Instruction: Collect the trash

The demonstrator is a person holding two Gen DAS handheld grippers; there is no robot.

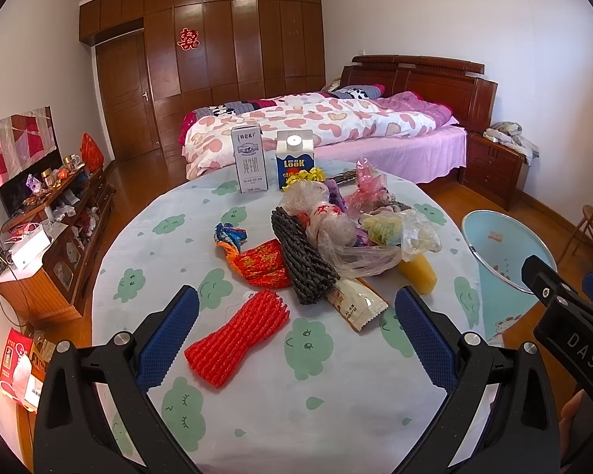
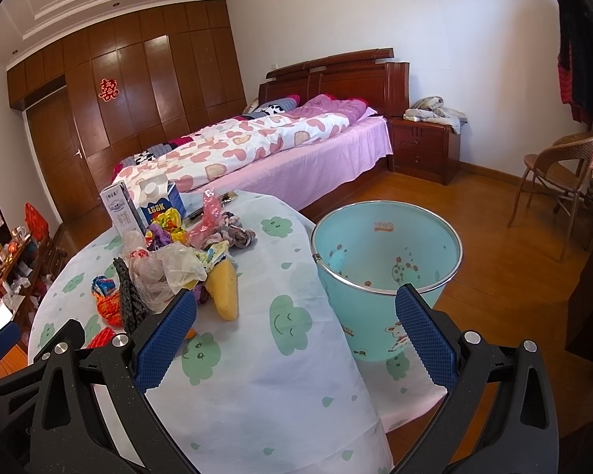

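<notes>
A pile of trash lies on the round table (image 1: pixel 257 407): a red foam net (image 1: pixel 237 341), a black foam net (image 1: pixel 302 262), a red-orange wrapper (image 1: pixel 263 262), clear plastic bags (image 1: pixel 348 233), a yellow sponge (image 1: pixel 419 272) and a white snack wrapper (image 1: pixel 355 302). My left gripper (image 1: pixel 296 333) is open above the near table, the red net between its fingers' line. My right gripper (image 2: pixel 296 328) is open over the table's right edge, next to the light blue bucket (image 2: pixel 387 252), which stands on the floor. The yellow sponge (image 2: pixel 225 288) lies just ahead of its left finger.
Two milk cartons (image 1: pixel 249 158) (image 1: pixel 294 158) stand at the table's far edge. A bed (image 1: pixel 336 122) lies beyond. A cluttered cabinet (image 1: pixel 51 237) lines the left wall. A nightstand (image 2: pixel 425 150) and a wicker chair (image 2: pixel 553 173) stand on the right.
</notes>
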